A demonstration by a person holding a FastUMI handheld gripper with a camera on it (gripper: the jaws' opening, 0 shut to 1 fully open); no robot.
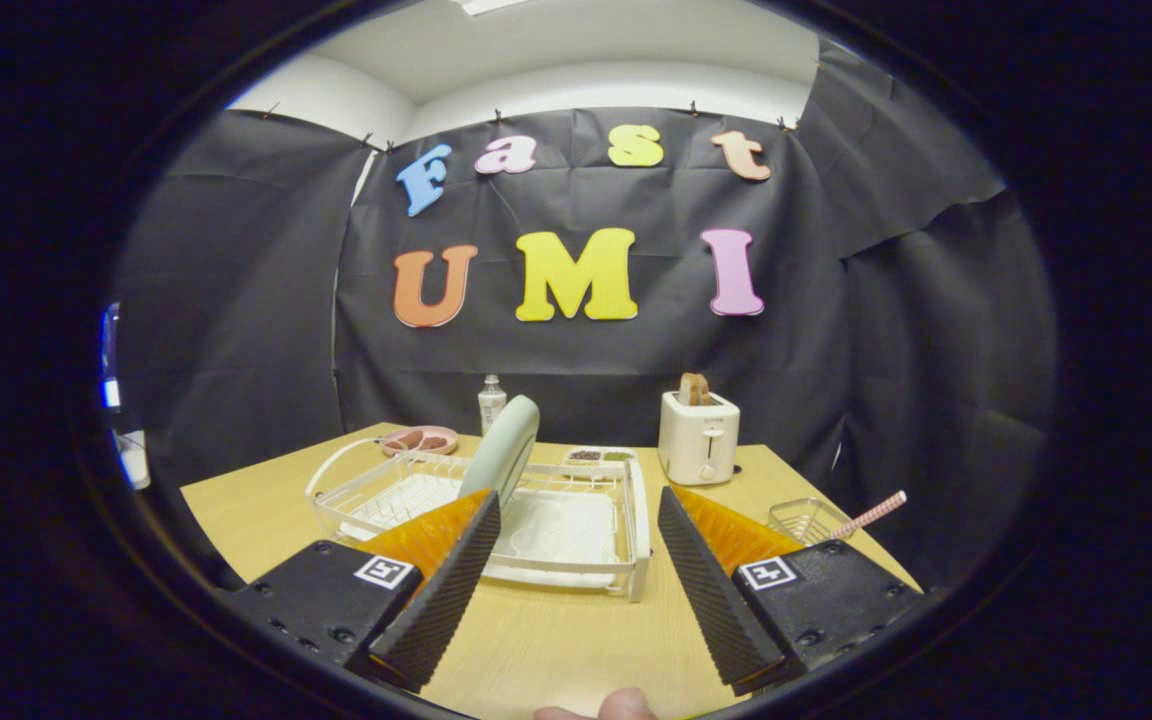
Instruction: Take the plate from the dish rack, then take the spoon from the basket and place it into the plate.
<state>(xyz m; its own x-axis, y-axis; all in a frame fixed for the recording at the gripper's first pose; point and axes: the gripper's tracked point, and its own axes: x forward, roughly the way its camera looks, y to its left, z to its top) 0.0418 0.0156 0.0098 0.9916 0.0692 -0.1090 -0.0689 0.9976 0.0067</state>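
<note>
A pale green plate (506, 448) stands on edge in the white wire dish rack (576, 560) on the wooden table, just beyond my left finger. At the table's right side a small wire basket (804, 518) holds a spoon whose pink-striped handle (874, 514) sticks out to the right. My gripper (577, 500) hovers above the near part of the table, open, with nothing between its fingers. The rack's white drain tray shows through the gap between them.
A white toaster (698, 437) with bread in it stands at the back right. A pink dish (420, 439) with food and a small white bottle (491, 401) sit at the back left. A small tray of condiments (598, 456) lies behind the rack. A fingertip (626, 705) shows at the near edge.
</note>
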